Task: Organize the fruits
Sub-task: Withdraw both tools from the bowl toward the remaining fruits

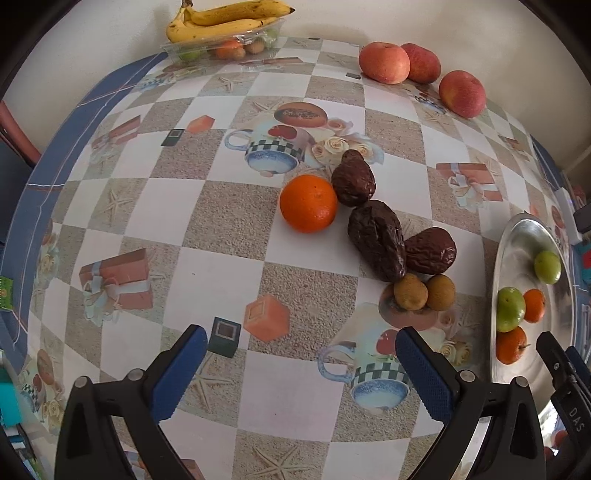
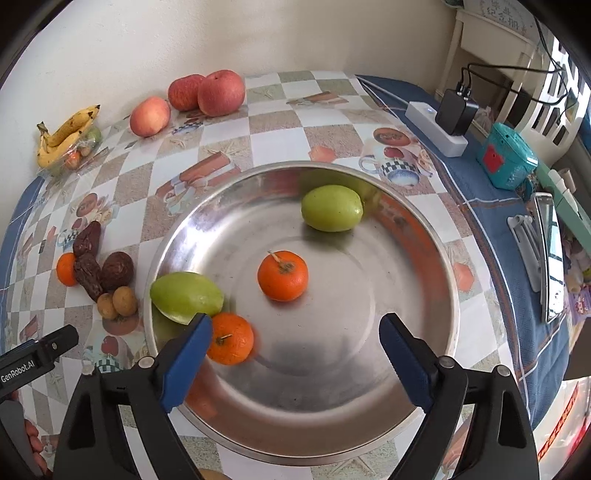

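Sorting fruit here, so going left to right across my bench (image 1: 221,229). Far left at the back there's a clear tray (image 1: 221,46) with bananas (image 1: 225,20) on top, then three apples (image 1: 384,62) along the wall. My left tongs (image 1: 295,369) are spread wide with nothing in them, hovering over bare tablecloth. Just ahead of them sits a loose orange (image 1: 308,203), touching a run of three dark wrinkly fruits (image 1: 375,238), and two little brown round ones (image 1: 424,291) sit right at the end of that run.

Further right is the steel bowl (image 2: 332,417). It's got two green fruits (image 2: 331,208) and two small oranges (image 2: 282,275) in it. My right tongs (image 2: 295,358) hang over the near rim, also wide apart and empty. One of the oranges sits right by the left finger.

What worries me: the loose pile is packed tight. If I go for the orange with the jaws this wide, the right finger probably knocks the dark fruits and sends the little round ones rolling. The bowl looks slick too, so anything dropped from height could skate around and bump the rest. The two pairs of tongs are also near each other beside the bowl's edge, so reaching across could clash them.
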`<state>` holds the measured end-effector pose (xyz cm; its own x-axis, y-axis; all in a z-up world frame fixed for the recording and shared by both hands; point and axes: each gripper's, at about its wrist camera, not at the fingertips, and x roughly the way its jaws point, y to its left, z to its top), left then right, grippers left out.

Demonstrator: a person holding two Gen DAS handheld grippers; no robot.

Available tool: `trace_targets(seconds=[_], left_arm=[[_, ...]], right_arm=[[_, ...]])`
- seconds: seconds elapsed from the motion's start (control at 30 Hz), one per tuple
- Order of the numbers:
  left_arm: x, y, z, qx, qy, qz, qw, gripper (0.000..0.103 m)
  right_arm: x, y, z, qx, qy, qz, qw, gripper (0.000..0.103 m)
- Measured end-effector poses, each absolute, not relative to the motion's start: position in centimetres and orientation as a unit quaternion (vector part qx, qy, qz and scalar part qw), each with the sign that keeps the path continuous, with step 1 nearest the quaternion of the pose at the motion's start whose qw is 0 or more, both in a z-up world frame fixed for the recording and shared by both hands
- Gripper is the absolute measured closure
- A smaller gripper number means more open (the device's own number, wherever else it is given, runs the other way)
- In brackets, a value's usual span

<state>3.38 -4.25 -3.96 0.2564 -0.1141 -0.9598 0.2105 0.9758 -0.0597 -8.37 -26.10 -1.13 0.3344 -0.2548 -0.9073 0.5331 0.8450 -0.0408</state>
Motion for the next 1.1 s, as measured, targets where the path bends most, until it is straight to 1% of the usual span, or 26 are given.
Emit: trace_targets(seconds=[0.2,0.57,0.67,0.93,1.1], left_arm=[[3.8,-5.0,-4.2,0.054,0.600,-0.111,0.790,0.000],[5.1,-5.2,-3.9,0.060,0.575,-0.096,0.810,0.000],[5.7,-5.3,-4.1,0.067,0.576,-0.087,0.810,0.000],[7.3,-3.7,-3.6,0.033,0.574,-0.078,0.814,0.000],[8.5,-2.3,-2.6,0.027,0.557,-0.060,0.828,0.000]], right_arm=[[-8.5,-26.5,-1.1,0.131,0.517,-0.254,0.807,0.011],[-7.7,-26.1,0.7,0.097,0.473,-0.266,0.834,0.011],[-7.3,-26.1,0.8,0.106,0.471,-0.255,0.838,0.011],[-6.4,-25.7,0.4,0.112,0.479,-0.238,0.837,0.011],[-6.1,-26.0,1.2,0.129,0.457,-0.250,0.844,0.011]])
